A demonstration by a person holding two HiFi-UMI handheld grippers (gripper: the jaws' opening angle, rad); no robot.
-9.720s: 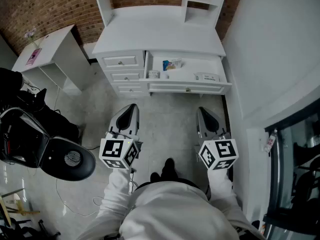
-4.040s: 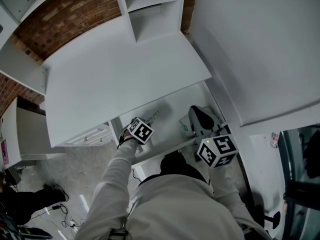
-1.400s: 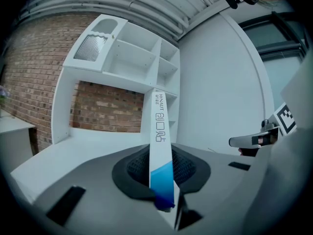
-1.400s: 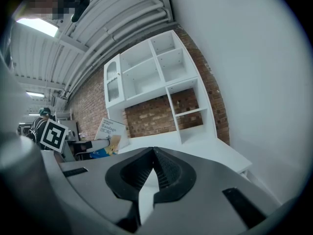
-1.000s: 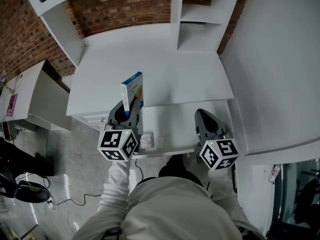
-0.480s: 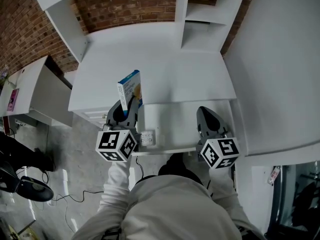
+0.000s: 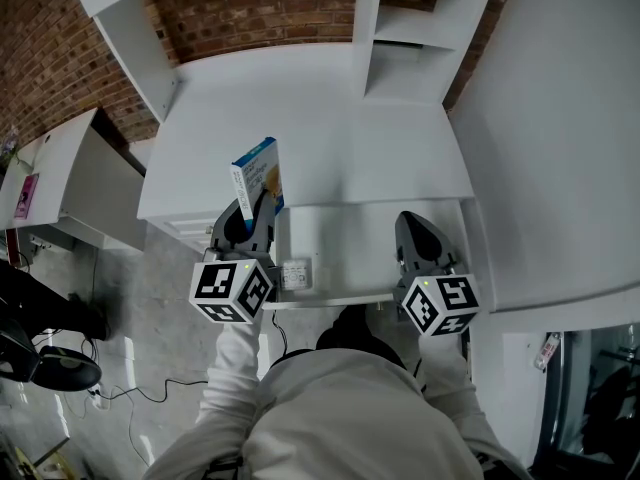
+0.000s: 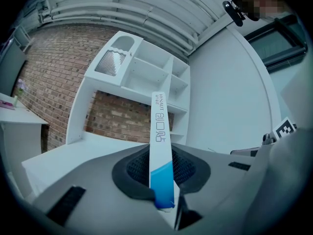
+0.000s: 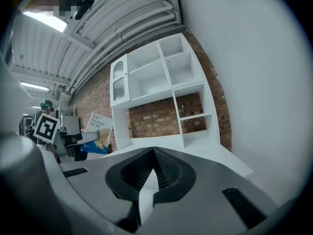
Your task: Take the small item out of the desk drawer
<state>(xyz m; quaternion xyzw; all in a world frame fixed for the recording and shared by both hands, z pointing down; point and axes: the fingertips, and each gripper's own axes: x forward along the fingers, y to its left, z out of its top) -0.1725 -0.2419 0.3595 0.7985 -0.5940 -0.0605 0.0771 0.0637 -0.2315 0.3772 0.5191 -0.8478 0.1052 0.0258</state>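
A small blue and white bandage box [image 7: 256,176] stands upright in my left gripper [image 7: 255,213], which is shut on its lower end. The box hangs above the front left part of the white desk top [image 7: 310,138], outside the open drawer [image 7: 345,253]. In the left gripper view the box's narrow edge [image 8: 160,146] rises between the pads of the left gripper [image 8: 164,180]. My right gripper [image 7: 413,230] hovers over the drawer's right part, shut and empty. In the right gripper view its jaws [image 9: 154,165] meet at the tips, and the box [image 9: 98,131] shows at the left.
A small white item [image 7: 296,276] lies at the drawer's front left. A white hutch with shelves [image 7: 400,28] stands at the desk's back against a brick wall [image 7: 260,8]. A white wall [image 7: 560,118] bounds the right. A low white side table [image 7: 60,168] stands at the left.
At first the box lay in the open drawer and both grippers were empty. The left gripper then reached in and took it. Over the last second the held box has barely shifted.
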